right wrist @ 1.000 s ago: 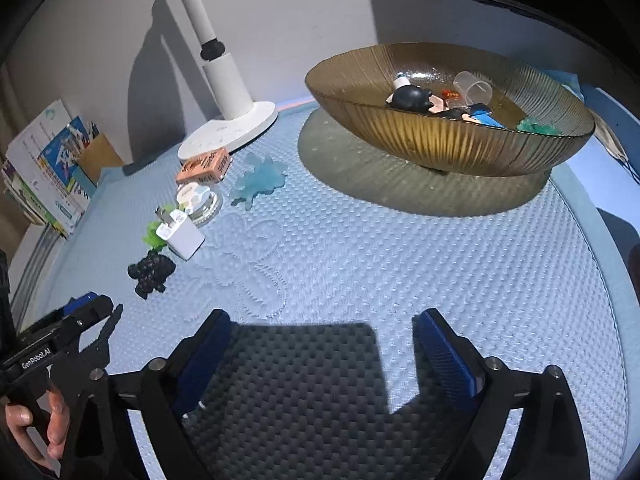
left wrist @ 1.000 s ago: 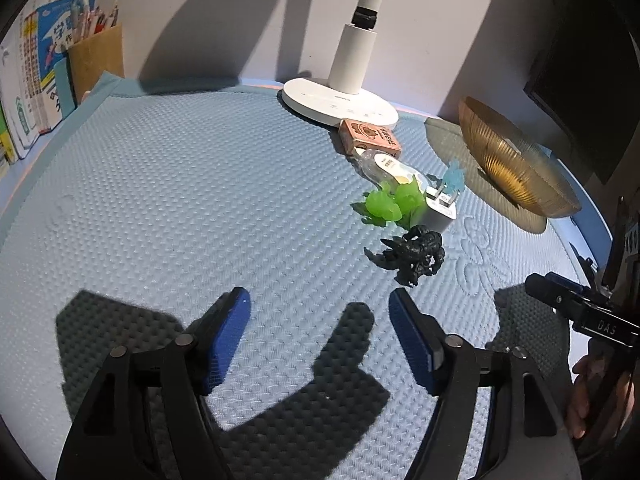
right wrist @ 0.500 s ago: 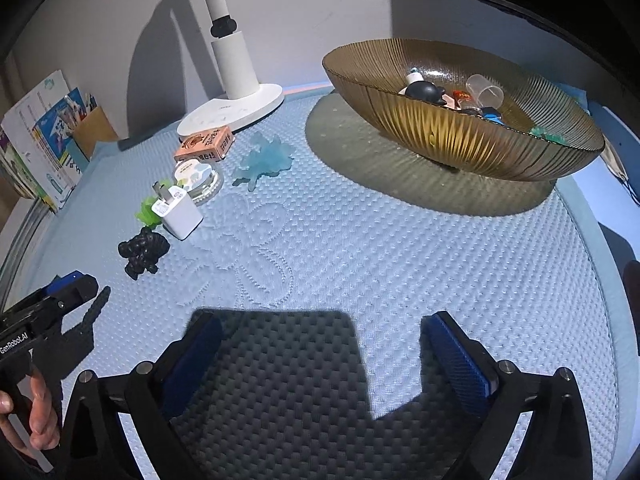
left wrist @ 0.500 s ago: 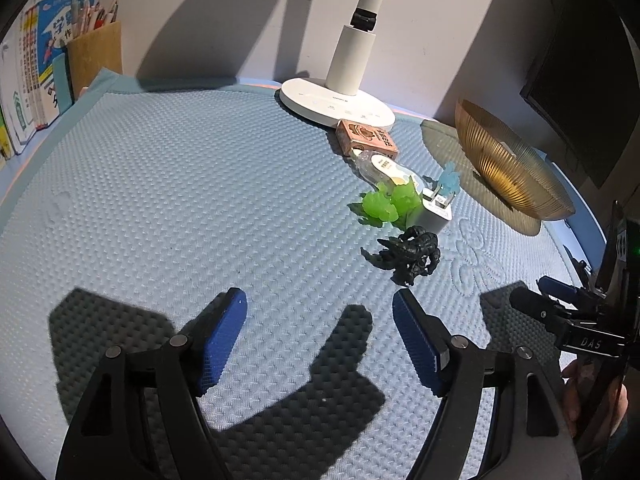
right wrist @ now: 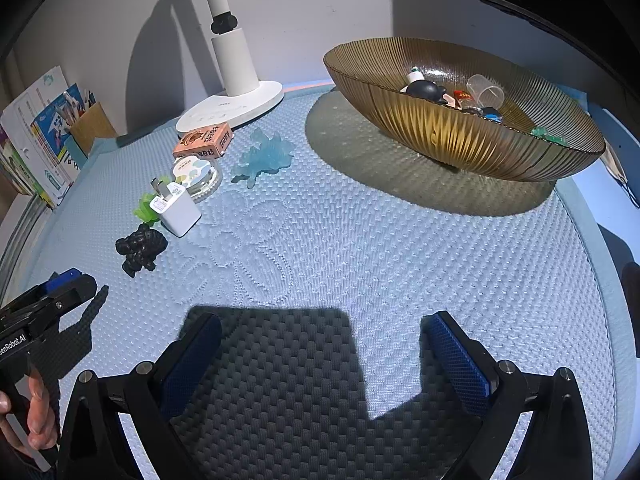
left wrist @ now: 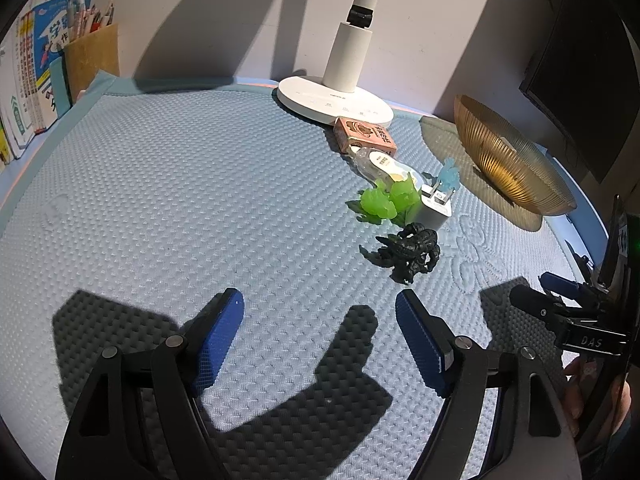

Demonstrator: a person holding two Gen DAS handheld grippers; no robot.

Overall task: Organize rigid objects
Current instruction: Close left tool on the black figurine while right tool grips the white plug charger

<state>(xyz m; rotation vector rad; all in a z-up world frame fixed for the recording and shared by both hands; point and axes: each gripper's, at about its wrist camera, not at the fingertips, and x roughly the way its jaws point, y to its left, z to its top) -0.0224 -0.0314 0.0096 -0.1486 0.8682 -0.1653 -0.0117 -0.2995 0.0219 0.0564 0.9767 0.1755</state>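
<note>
The left claw (left wrist: 318, 320) is wide and holds nothing. Its jaws have just been opening, with only the blue mat (left wrist: 160, 200) between them. The right claw (right wrist: 322, 346) is as wide as it gets and holds nothing too.

In the left view, a black toy figure (left wrist: 412, 250) lies on the mat at about 1 o'clock from the left claw, near its right pad. Just past it at 1 o'clock sit a white plug (left wrist: 436, 210) and a green toy (left wrist: 382, 202), touching each other. Farther out the same way are a clear tape roll (left wrist: 384, 164), an orange box (left wrist: 364, 136) and a white lamp base (left wrist: 334, 100).

In the right view, a pale blue toy (right wrist: 266, 156) lies at 11 o'clock from the right claw. A gold bowl (right wrist: 452, 136) stands at 1 o'clock, with small things inside it. Books (left wrist: 28, 76) and a pencil cup (left wrist: 92, 56) stand at the far left edge of the desk.
</note>
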